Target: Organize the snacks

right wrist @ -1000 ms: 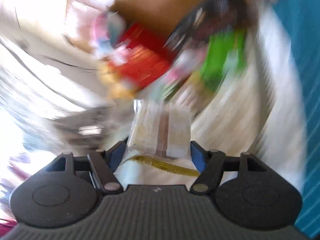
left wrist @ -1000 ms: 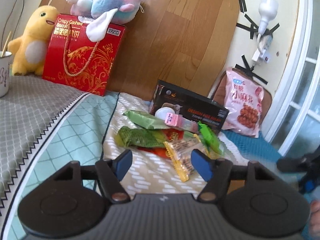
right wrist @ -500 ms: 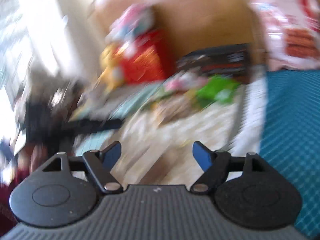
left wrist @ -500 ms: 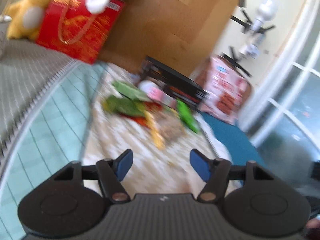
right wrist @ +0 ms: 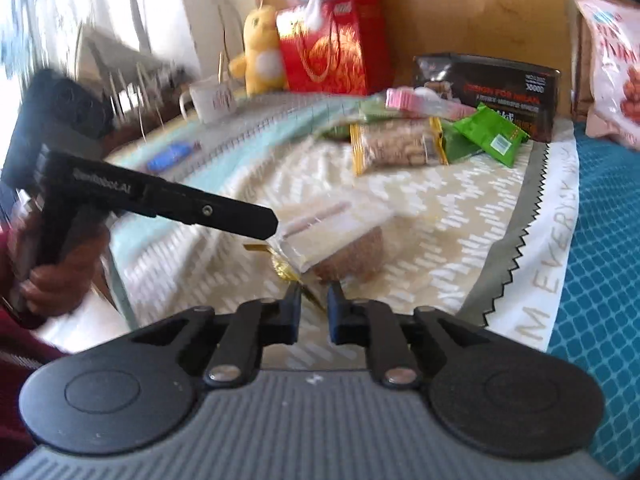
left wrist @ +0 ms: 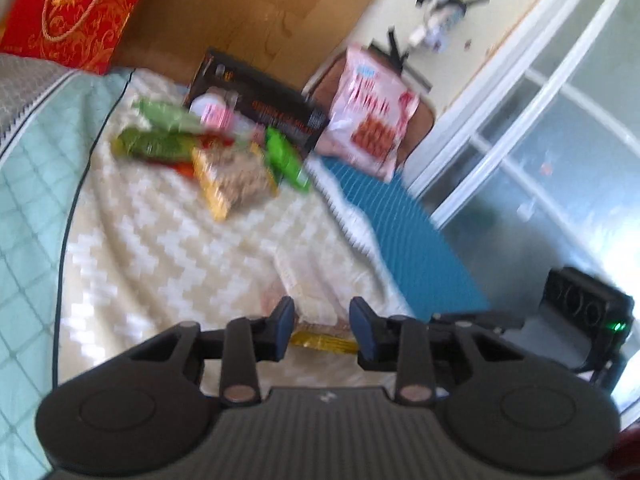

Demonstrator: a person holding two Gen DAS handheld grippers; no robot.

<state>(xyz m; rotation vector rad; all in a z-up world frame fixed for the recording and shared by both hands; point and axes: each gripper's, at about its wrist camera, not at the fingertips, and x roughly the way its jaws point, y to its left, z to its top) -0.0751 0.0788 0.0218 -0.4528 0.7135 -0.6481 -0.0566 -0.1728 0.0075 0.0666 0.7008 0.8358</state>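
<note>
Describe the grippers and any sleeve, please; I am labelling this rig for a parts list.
Both grippers are black with a ribbed grey body and two round black discs. The left gripper and right gripper have blue pads on their fingers. Seen sideways, the left one carries white lettering on its bar. A dark red sleeve shows.

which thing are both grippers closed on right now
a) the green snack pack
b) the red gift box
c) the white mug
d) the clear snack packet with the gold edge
d: the left gripper and right gripper both pinch the clear snack packet with the gold edge, away from the pile.
</note>
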